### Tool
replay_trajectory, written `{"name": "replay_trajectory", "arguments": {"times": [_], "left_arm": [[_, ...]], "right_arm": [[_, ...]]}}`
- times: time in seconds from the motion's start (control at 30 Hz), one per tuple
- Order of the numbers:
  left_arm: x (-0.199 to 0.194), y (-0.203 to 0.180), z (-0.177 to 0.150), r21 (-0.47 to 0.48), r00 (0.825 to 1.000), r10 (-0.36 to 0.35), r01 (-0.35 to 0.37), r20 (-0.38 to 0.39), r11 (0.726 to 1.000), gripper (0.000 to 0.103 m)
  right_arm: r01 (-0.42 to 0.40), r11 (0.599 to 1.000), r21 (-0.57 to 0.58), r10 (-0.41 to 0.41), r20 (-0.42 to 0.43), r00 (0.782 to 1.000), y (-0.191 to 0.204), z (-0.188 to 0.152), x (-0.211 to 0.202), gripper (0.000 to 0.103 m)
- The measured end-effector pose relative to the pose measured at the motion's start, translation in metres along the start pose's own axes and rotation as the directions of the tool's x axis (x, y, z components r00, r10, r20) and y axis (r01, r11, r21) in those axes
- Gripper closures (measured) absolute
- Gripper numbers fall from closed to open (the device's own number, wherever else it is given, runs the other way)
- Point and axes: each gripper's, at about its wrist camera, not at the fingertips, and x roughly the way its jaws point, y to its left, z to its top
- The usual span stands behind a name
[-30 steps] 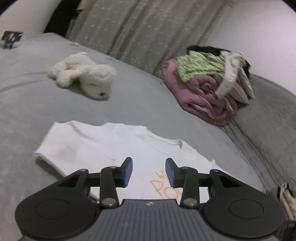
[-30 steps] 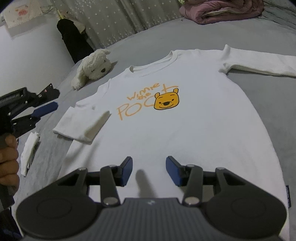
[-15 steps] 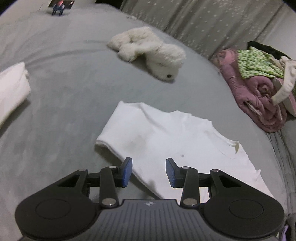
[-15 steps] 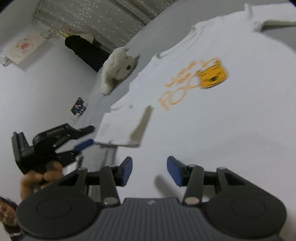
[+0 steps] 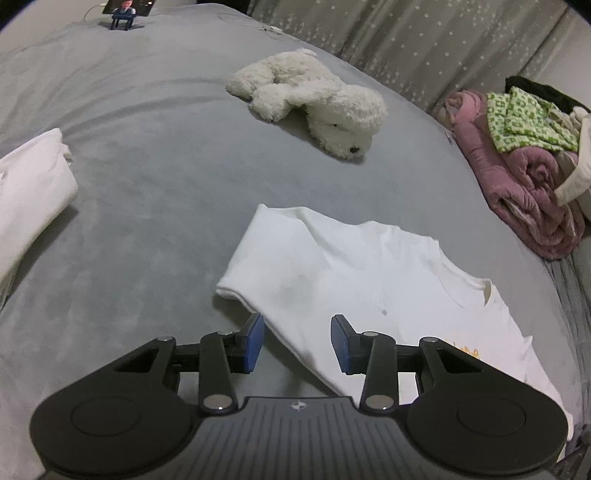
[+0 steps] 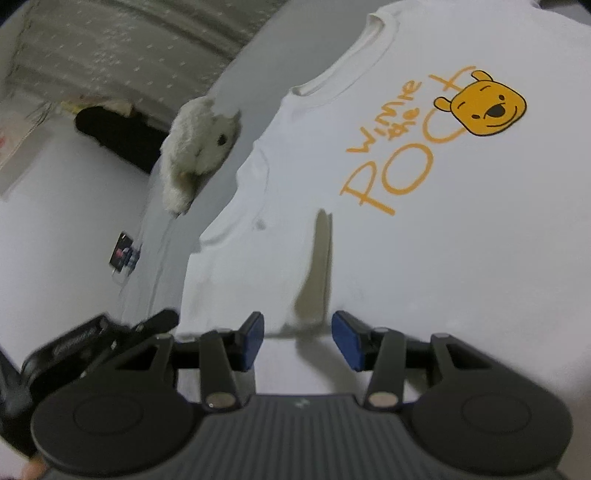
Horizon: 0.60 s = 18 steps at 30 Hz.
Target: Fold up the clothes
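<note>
Left gripper [image 5: 297, 341] first, through its own camera: my two blue pads stand apart with nothing pinched, poised over the folded sleeve edge of the white T-shirt [image 5: 354, 280]. That shirt lies flat on the grey bed [image 5: 155, 192], print side up, its long axis running from my fingers away to the right; the collar [image 5: 476, 291] sits toward the right, and a sliver of orange lettering shows beside my right finger. Beyond the sleeve, well apart, a white plush dog [image 5: 314, 99] sprawls on the cover. At the left edge lies another white garment [image 5: 29, 184], bunched. A pink rolled quilt [image 5: 524, 184] with green-patterned cloth [image 5: 524, 118] on top is heaped at the right, against the starred curtain [image 5: 424, 40]. A small phone on a stand [image 5: 127, 11] sits at the far end.

Right gripper [image 6: 297, 339], from its camera: jaws parted too, empty, held over the shirt's body near the folded sleeve. The view is tilted. From here the neckline [image 6: 340, 70] points up and away, with the yellow bear face [image 6: 487, 109] and orange words below it. My left gripper [image 6: 96, 339] shows blurred at lower left; the plush dog [image 6: 195, 155] lies past the shoulder.
</note>
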Motion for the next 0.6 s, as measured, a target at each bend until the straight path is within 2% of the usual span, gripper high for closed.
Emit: {"name": "replay_trajectory", "arguments": {"times": [0.3, 0.4, 0.47, 0.6], "left_arm": [[0.0, 0.004, 0.005, -0.006, 1.0, 0.006, -0.006, 0.007, 1.0, 0.065], [0.001, 0.004, 0.005, -0.005, 1.0, 0.007, -0.007, 0.004, 1.0, 0.065], [0.001, 0.004, 0.004, 0.0, 1.0, 0.009, -0.009, 0.008, 1.0, 0.065], [0.002, 0.001, 0.004, 0.013, 1.0, 0.008, -0.009, 0.01, 1.0, 0.065]], "right_arm": [[0.054, 0.996, -0.069, -0.05, 0.067, 0.997, 0.013, -0.001, 0.013, 0.064], [0.066, 0.994, -0.083, -0.06, 0.083, 0.995, 0.014, 0.0, 0.015, 0.076], [0.061, 0.994, -0.086, -0.054, 0.088, 0.995, 0.011, 0.003, 0.012, 0.088], [0.023, 0.996, -0.084, -0.015, 0.09, 0.996, 0.005, 0.007, 0.011, 0.091]]}}
